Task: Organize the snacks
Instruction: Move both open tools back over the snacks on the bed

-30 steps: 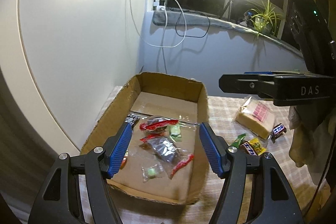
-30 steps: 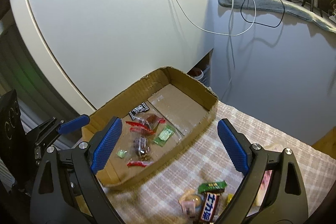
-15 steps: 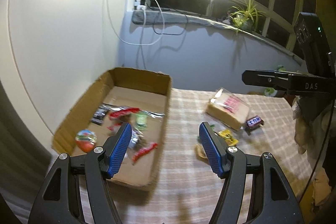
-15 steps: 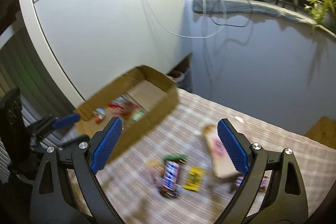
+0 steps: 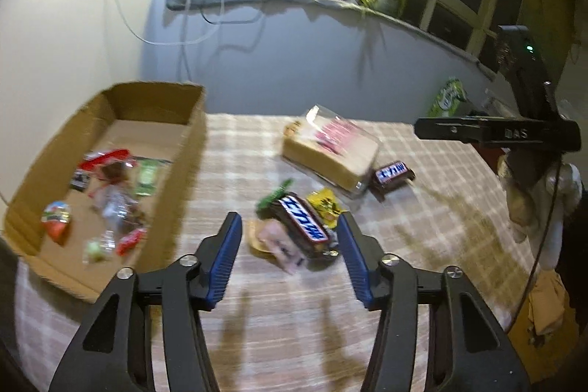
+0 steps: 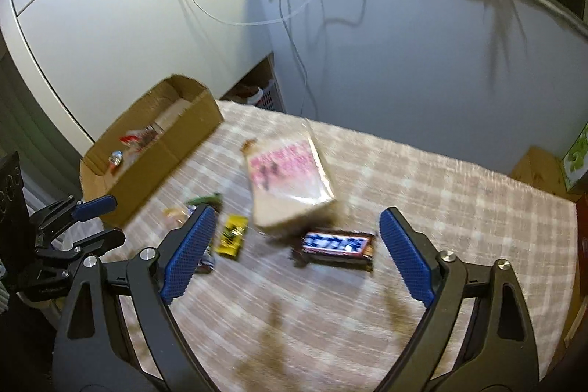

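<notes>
Cardboard box point(image 5: 110, 142) at worktop's left edge is already holding several sweets | five snacks point(image 5: 305, 219) are lying mid-worktop | left jaws point(image 5: 290, 256) are closing around nothing | right jaws point(image 6: 294, 256) are narrowing slightly, empty

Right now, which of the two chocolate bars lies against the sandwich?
The bar at the sandwich's near corner; the other bar lies apart, atop small snacks.

- The left hand-held gripper point(image 5: 290, 258) has black triangular-cutout arms, silver screw heads and blue ribbed finger pads point(image 5: 225, 254).
- The right hand-held gripper point(image 6: 294, 258) matches it; its black bar, seen from the left wrist, carries white lettering "DAS".
</notes>
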### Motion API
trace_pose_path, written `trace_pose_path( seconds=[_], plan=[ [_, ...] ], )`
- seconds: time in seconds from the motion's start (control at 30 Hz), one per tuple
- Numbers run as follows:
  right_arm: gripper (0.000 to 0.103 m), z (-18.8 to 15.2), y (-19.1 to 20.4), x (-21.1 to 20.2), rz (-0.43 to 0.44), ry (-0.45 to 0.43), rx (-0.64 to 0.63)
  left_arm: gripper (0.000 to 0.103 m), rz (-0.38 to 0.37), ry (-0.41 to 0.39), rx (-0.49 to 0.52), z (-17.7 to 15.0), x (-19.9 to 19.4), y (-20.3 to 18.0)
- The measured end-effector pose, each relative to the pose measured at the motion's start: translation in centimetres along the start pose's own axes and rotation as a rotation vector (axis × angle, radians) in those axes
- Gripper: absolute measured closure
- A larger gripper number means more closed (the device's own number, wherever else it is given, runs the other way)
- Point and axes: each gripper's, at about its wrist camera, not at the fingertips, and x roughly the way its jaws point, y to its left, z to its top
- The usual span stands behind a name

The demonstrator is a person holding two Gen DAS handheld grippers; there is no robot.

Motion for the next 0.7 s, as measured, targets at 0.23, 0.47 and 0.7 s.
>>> trace_pose_path(
  seconds=[0.23,0.47,0.7],
  plan=[
    [0.037,-0.3,-3.2,3.4,0.092,0.095,0.009,0.059,-0.037,0.075,-0.021,-0.3,2.8,-0.8],
    [0.041,0.1,-5.3,6.8,0.170,0.147,0.032,0.059,-0.038,0.135,-0.045,-0.2,5.0,-1.0],
    [0.042,0.0,-5.9,8.4,0.259,0.191,0.048,0.059,-0.031,0.165,-0.043,0.2,6.1,-1.2]
  ],
)
